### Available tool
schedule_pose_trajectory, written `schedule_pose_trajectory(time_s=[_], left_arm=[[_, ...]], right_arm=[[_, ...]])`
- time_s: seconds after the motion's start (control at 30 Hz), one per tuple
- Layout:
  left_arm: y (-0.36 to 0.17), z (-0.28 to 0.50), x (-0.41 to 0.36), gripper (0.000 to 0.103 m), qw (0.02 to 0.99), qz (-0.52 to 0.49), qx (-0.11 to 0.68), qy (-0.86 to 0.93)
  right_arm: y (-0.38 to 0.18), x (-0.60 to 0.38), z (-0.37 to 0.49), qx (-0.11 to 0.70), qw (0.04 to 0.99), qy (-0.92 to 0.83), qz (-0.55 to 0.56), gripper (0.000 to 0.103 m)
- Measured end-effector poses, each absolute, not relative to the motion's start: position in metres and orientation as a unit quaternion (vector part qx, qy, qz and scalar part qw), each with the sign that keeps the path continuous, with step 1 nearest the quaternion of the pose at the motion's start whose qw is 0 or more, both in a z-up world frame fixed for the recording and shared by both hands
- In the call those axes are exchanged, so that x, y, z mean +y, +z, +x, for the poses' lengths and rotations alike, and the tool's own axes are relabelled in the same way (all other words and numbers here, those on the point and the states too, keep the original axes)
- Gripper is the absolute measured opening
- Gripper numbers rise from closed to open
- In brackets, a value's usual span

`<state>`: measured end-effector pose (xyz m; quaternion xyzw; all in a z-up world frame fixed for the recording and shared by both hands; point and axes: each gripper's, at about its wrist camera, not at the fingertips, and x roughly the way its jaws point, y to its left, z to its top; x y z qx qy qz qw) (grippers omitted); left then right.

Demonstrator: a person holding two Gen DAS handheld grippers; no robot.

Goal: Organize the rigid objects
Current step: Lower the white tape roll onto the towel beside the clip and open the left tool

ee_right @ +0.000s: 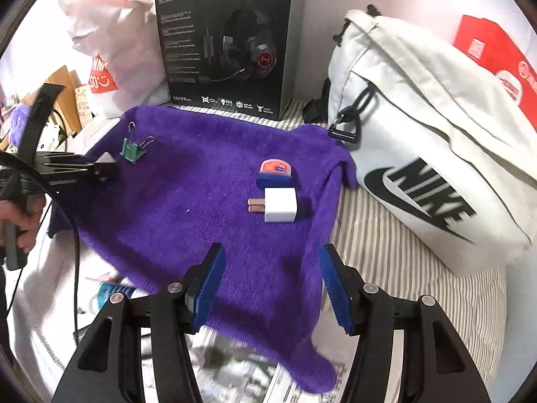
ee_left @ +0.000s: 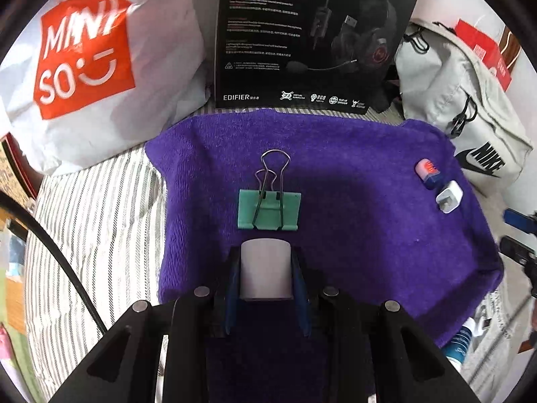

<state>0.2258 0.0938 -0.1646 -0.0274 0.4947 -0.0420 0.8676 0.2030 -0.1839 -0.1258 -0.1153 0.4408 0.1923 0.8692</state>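
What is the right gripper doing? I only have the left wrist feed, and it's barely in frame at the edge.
Observer: The right gripper is open and holds nothing, above the near part of the purple towel.
Operator: What's ahead of it?
Observer: The white charger plug, lying flat with its prongs pointing toward the left gripper's side.
Operator: And the small tin next to it?
Observer: The orange-topped tin sits just beyond the plug, close to it; I cannot tell if they touch.
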Motion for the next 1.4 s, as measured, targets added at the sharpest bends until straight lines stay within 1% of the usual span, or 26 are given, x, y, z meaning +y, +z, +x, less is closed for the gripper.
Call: schedule_pose_trajectory(time_s=[0.23, 0.5, 0.53, 0.6, 0.67, 0.7, 0.8, 0.93, 1.2, 1.3, 1.4], left_arm=[[-0.168, 0.233, 0.087, 0.027, 0.868, -0.006, 0.495, -0.032], [-0.169, 0.234, 0.08, 0.029, 0.866, 0.012, 0.498, -0.031], [-0.169, 0.235, 0.079, 0.03, 0.866, 0.012, 0.499, -0.032], [-0.169, 0.234, 0.078, 0.039, 0.863, 0.008, 0.504, -0.037], [-0.17, 0.231, 0.073, 0.047, 0.859, 0.013, 0.51, -0.042], [-0.17, 0.229, 0.07, 0.047, 0.858, 0.021, 0.512, -0.039], [-0.169, 0.223, 0.067, 0.047, 0.855, 0.025, 0.518, -0.031], [-0.159, 0.206, 0.071, 0.047, 0.855, -0.001, 0.517, -0.031], [-0.115, 0.137, 0.053, 0.047, 0.877, -0.013, 0.475, -0.067], [-0.116, 0.118, 0.039, 0.047, 0.876, -0.003, 0.476, -0.082], [-0.129, 0.105, 0.027, 0.047, 0.866, 0.006, 0.489, -0.104]], right_arm=[[-0.115, -0.191, 0.189, 0.435, 0.876, 0.188, -0.092, 0.058], [-0.116, -0.201, 0.175, 0.446, 0.874, 0.18, -0.071, 0.058], [-0.115, -0.201, 0.172, 0.445, 0.874, 0.18, -0.071, 0.058], [-0.115, -0.203, 0.169, 0.445, 0.875, 0.179, -0.072, 0.058], [-0.114, -0.205, 0.164, 0.444, 0.876, 0.174, -0.073, 0.058], [-0.114, -0.207, 0.163, 0.443, 0.877, 0.173, -0.073, 0.058], [-0.113, -0.214, 0.156, 0.444, 0.877, 0.174, -0.062, 0.058], [-0.114, -0.221, 0.144, 0.446, 0.876, 0.174, -0.056, 0.058], [-0.118, -0.232, 0.124, 0.452, 0.874, 0.172, -0.04, 0.06], [-0.12, -0.233, 0.117, 0.454, 0.873, 0.174, -0.043, 0.061], [-0.123, -0.233, 0.11, 0.456, 0.872, 0.172, -0.049, 0.061]])
